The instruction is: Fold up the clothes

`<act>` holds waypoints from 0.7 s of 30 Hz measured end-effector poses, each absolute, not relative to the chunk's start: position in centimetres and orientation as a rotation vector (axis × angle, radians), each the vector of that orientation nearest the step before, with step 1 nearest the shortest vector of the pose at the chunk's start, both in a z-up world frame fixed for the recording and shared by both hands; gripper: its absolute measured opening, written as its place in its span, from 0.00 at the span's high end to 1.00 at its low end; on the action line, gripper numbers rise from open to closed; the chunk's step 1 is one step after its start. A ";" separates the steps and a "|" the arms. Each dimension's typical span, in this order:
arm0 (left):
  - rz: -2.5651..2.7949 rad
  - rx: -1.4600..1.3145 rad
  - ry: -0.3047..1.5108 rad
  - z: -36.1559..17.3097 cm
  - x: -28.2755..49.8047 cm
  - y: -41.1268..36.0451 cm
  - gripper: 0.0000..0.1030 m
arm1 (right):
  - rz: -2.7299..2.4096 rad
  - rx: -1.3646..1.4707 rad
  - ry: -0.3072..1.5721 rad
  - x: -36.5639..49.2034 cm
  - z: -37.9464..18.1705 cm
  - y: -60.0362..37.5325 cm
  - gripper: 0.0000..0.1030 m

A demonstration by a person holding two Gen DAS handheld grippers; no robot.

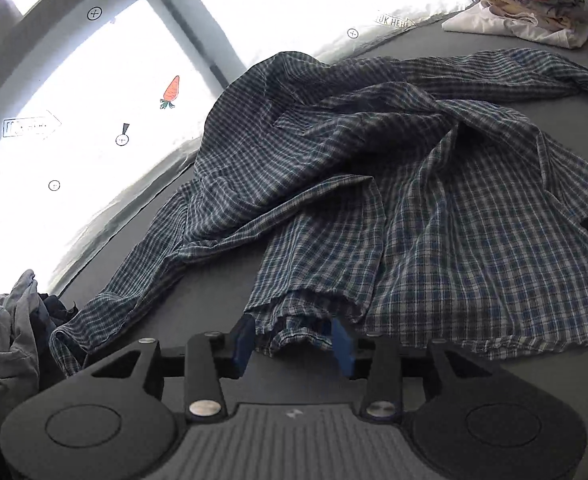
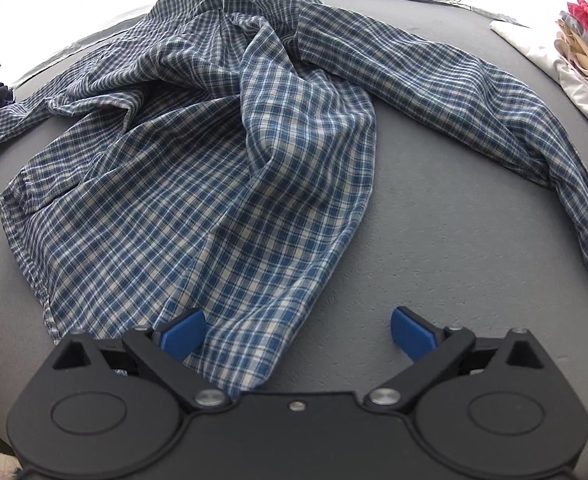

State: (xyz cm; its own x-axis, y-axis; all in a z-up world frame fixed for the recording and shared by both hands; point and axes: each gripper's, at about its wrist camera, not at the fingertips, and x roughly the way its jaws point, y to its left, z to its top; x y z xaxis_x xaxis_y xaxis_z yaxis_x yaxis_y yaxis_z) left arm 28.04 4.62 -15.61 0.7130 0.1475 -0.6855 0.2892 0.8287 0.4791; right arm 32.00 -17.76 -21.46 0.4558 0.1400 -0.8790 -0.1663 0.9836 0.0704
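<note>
The grey surface (image 2: 454,240) carries a crumpled plaid shirt (image 2: 213,152), sleeves trailing sideways, its hem nearest both tools: the right gripper (image 2: 298,332) spread wide over one corner, the left gripper (image 1: 291,344) half-open, straddling bunched hem unpinched.

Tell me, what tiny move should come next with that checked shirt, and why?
Probably closing the left gripper on the hem bunched between its jaws. The plaid shirt lies crumpled on the grey table; the right gripper gapes wide over a lower corner, gripping nothing. Both need a hold to spread it flat.
</note>
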 end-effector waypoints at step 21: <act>-0.424 0.896 0.745 -20.3 32.1 4.9 0.87 | -0.040 0.076 1.050 33.2 -21.6 -16.6 0.00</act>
State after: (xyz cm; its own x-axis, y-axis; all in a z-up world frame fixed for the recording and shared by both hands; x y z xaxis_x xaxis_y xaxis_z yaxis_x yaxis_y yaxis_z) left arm 32.06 4.94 -20.30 0.6773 -0.0305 -0.7351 0.6167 0.5684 0.5446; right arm 33.17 -16.60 -21.65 0.4970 0.0032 -0.8677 0.0690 0.9967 0.0433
